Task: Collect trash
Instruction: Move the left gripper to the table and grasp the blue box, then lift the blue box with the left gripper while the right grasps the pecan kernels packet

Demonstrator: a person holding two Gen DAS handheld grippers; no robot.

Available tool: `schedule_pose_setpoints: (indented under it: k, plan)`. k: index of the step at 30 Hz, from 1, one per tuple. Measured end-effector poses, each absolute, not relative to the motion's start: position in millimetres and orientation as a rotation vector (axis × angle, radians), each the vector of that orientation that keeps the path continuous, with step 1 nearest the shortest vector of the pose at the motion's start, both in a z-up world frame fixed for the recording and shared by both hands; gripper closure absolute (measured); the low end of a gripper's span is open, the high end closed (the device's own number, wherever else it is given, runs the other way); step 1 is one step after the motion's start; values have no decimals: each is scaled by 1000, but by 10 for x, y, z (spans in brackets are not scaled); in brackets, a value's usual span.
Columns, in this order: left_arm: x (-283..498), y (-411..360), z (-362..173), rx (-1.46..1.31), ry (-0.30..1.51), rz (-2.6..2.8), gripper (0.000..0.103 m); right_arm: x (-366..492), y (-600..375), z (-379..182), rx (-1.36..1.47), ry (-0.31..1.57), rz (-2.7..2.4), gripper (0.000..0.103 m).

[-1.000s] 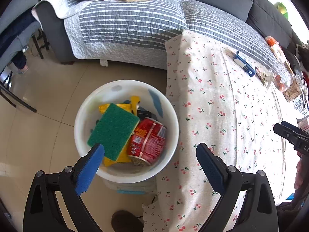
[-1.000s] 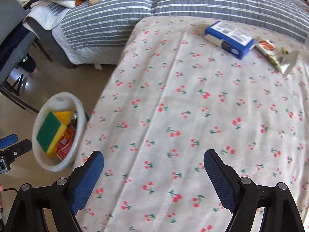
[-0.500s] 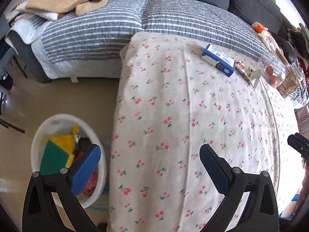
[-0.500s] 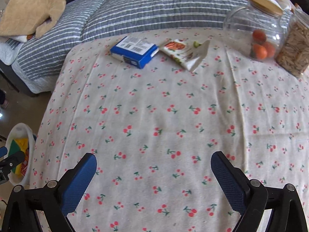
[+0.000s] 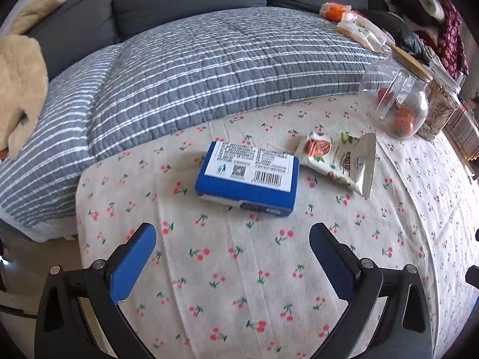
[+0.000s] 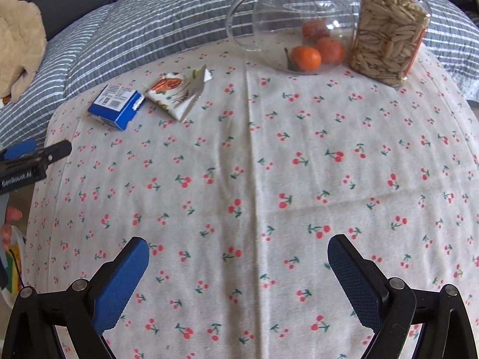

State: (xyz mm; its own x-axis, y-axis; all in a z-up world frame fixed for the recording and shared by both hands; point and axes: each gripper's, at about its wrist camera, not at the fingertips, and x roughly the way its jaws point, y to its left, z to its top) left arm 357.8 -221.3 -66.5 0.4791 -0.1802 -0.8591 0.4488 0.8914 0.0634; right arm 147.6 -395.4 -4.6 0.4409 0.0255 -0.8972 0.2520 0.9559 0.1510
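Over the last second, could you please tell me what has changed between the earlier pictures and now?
The left gripper has swung away from the white bin on the floor and now hangs empty before the blue cardboard box. The right gripper has travelled along the cherry-print tablecloth towards the round glass jar of oranges. Both jaws have just been opening, nothing between them. The box and torn snack wrapper lie untouched.

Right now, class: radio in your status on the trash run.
Left gripper and right gripper open, empty. Blue box and snack wrapper still on cloth. Nothing blocking them.
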Motion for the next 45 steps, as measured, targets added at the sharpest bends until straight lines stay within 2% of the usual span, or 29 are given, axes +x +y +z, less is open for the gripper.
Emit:
schedule_pose_setpoints:
  k: [10,14,16,20,23,30,34,43,45]
  plan:
    - [4007,-2576,-1017,412,1059,-382,0,1610,-4317,-165,378,1139,-186,4]
    - [4139,-2477,-1132,326,1113,-386,1,1662,-4296,-207,381,1152,-187,4]
    - [4153,-2405,-1120,269,1109,-403,6,1680,-4285,-232,372,1160,-187,4]
    - [4021,-2192,-982,151,1079,-451,6,1721,-4264,-277,342,1168,-197,4]
    - [3785,-2005,-834,175,1038,-434,6,1842,-4206,-303,322,1163,-200,4]
    - [3213,-1415,-792,156,1043,-351,6,2619,-3753,-311,121,1105,-74,4]
    - [3117,-1173,-858,107,1057,-332,6,2968,-3548,-486,24,1095,-48,4]
    - [3064,-1006,-766,71,1038,-311,6,3444,-3443,-830,24,1031,-80,4]
    - [3024,-1011,-759,71,1040,-313,6,3452,-3421,-852,9,985,-78,10]
